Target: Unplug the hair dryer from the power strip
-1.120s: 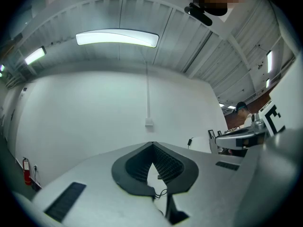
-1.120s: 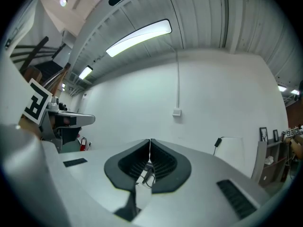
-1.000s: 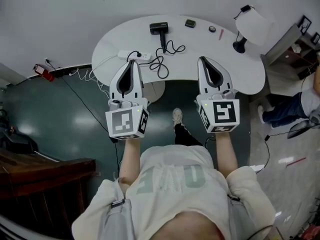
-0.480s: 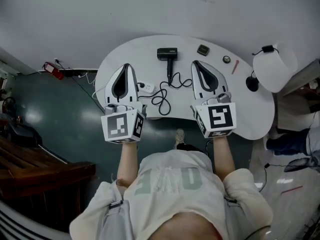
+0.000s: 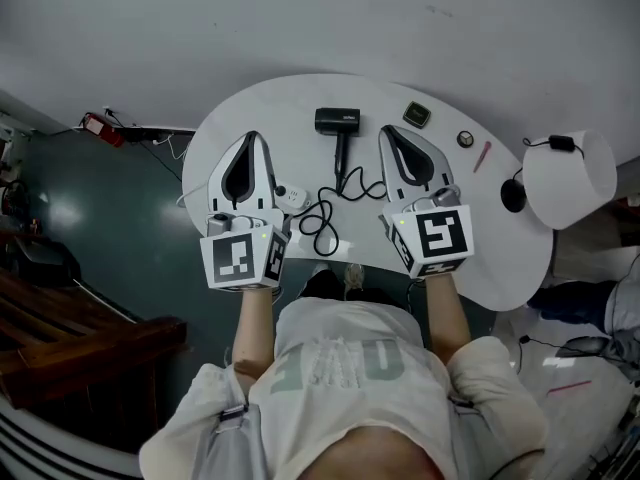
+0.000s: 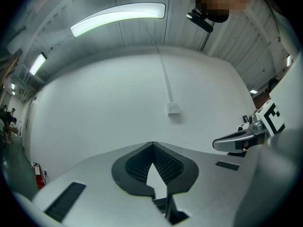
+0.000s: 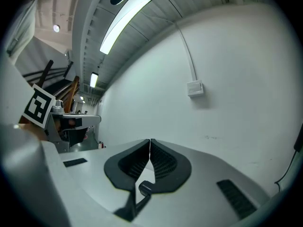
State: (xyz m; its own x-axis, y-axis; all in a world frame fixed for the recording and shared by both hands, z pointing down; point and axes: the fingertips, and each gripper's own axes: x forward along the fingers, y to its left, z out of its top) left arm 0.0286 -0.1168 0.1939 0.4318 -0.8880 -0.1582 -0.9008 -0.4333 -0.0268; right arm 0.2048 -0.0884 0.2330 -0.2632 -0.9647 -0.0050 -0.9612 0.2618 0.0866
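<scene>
Hair dryer (image 5: 337, 123) lies between the left claw (image 5: 251, 140) and right claw (image 5: 390, 133), both closed and empty.

Dim, ceiling strip-lit (fisheye edges vignetted).

Large pale letters are printed across the chest of the shirt (image 5: 345, 360), creased and seen from above. Only what looks like a U and an E can be made out, and no whole word can be read. Black-and-white square markers, not lettering, are carried on the left cube (image 5: 243, 259) and the right cube (image 5: 440, 238). The same markers are caught again in the two gripper views. A small line of white print is borne on the hair dryer (image 5: 337, 121), too small to be read.
</scene>
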